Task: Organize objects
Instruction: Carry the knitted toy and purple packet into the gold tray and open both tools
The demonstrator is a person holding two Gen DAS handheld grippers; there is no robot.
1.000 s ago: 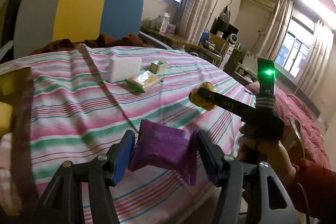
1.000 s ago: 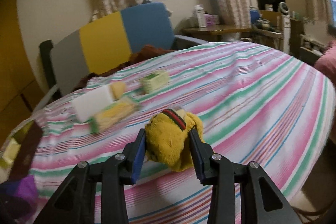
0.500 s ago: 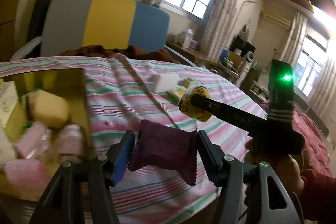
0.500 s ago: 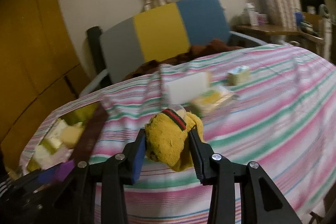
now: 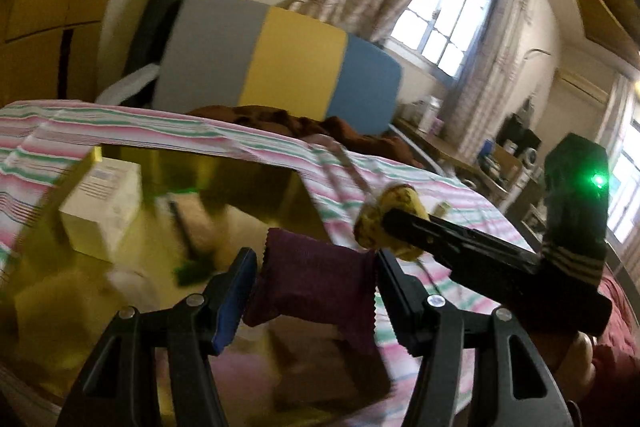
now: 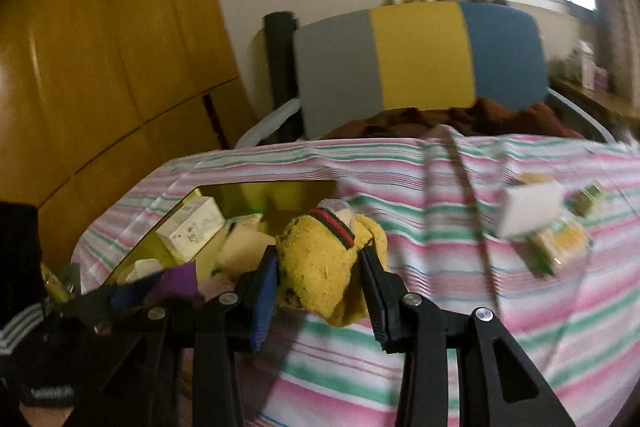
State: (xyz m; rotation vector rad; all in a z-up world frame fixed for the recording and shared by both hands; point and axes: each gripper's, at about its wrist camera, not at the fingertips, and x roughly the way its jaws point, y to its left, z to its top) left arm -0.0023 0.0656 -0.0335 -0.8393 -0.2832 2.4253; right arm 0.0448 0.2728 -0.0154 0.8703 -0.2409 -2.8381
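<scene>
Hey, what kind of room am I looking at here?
Probably a lived-in bedroom: a striped bedsheet spread over a wide surface, a curtained window, and a wall air conditioner near a cluttered desk.

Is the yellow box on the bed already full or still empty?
Partly filled. The yellow box already holds a white carton and several blurred pale items, while the left gripper holds a purple packet over it.
</scene>
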